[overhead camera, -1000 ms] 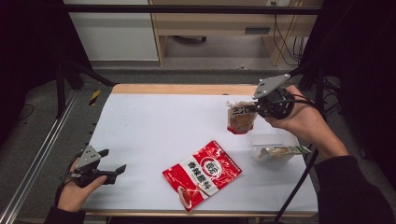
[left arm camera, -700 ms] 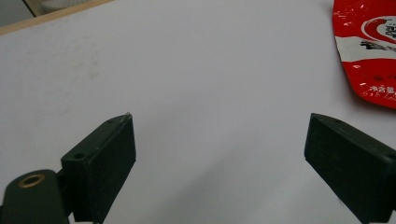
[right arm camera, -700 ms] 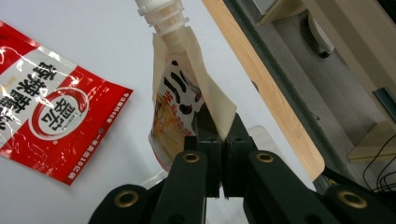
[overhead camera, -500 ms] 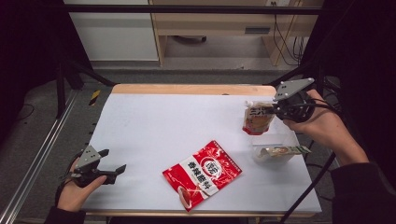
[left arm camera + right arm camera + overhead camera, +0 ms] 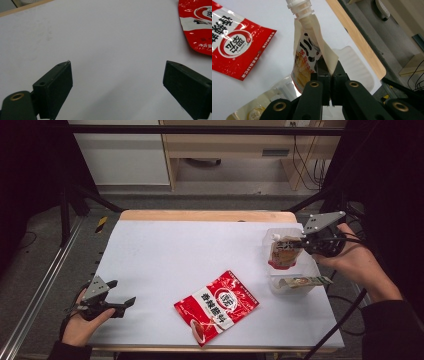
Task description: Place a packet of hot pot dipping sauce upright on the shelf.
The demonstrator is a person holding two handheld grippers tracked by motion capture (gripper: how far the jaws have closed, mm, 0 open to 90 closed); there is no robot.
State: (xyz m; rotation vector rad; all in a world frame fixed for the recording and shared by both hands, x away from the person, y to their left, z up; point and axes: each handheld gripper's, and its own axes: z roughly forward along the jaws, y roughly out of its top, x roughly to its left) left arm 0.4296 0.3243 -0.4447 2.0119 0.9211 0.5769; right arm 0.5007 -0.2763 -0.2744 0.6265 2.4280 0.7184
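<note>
**Over the tub: spout pouch held**

At the table's right edge, your right gripper [image 5: 299, 241] is clamped on one beige spout pouch [image 5: 283, 252], white neck up, dark lettering, red base, hanging over the clear tub [image 5: 311, 270]. One flat packet [image 5: 302, 281] lies inside that tub. One red bag [image 5: 217, 305] lies on the table [image 5: 170, 255]. Your left gripper [image 5: 122, 303] stands wide, empty.
</note>
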